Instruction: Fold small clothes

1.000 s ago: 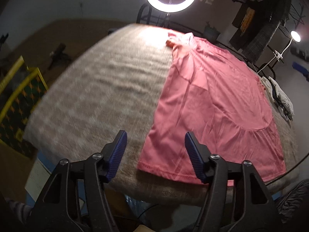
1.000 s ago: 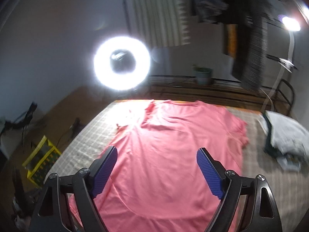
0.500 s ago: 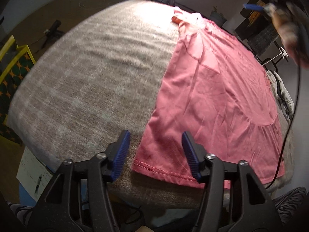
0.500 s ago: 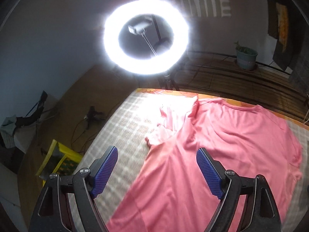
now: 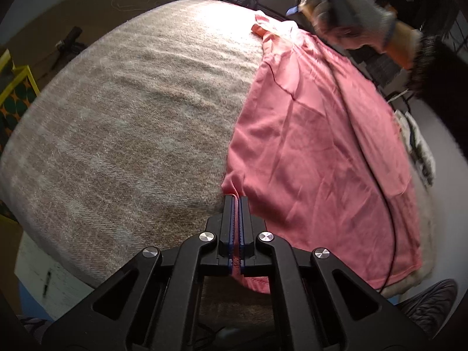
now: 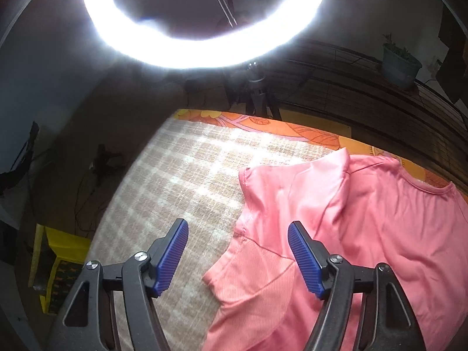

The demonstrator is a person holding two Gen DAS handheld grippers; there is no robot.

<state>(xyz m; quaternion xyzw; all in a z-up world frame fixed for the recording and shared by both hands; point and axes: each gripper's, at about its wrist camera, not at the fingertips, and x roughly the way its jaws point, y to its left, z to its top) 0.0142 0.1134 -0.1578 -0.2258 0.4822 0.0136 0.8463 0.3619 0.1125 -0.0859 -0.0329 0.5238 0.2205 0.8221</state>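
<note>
**Taking the pink shirt by hem corner and sleeve**

We are working on a thin, soft pink short-sleeved T-shirt (image 5: 316,146) that is lying spread flat on a beige checked woven blanket (image 5: 131,122); what lies under the blanket we cannot tell. Our left claw (image 5: 235,204) is pinched fully together on the shirt's near hem corner, with a bit of fabric showing between the blue ribbed pads (image 5: 231,222). Our right claw (image 6: 238,251) is hovering wide apart over the crumpled sleeve (image 6: 280,193) at the shoulder end, gripping nothing.

We are judging the cloth as light, limp and a little slippery: it will sag and wrinkle when lifted, so we are favouring holds at the stitched edges, the hem corner and the sleeve seam, where the doubled fabric gives the pads more to bite.
</note>
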